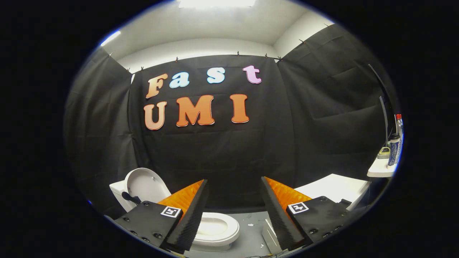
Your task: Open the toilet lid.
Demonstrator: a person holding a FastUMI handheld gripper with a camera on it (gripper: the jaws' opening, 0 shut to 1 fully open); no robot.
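Black-and-orange two-finger gripper (235, 211) is spread wide, holding nothing; its left finger covers part of the white ceramic toilet (215, 229), white plastic lid (145, 184) standing upright.

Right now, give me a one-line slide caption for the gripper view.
Open gripper held back from the toilet, whose lid already stands upright against the tank, fingers gripping nothing.

Gripper (235, 186) fingers wide apart, empty

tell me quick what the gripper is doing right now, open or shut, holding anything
Gripper: open, fingers wide apart, holding nothing; the toilet lid stands raised beyond the left finger.
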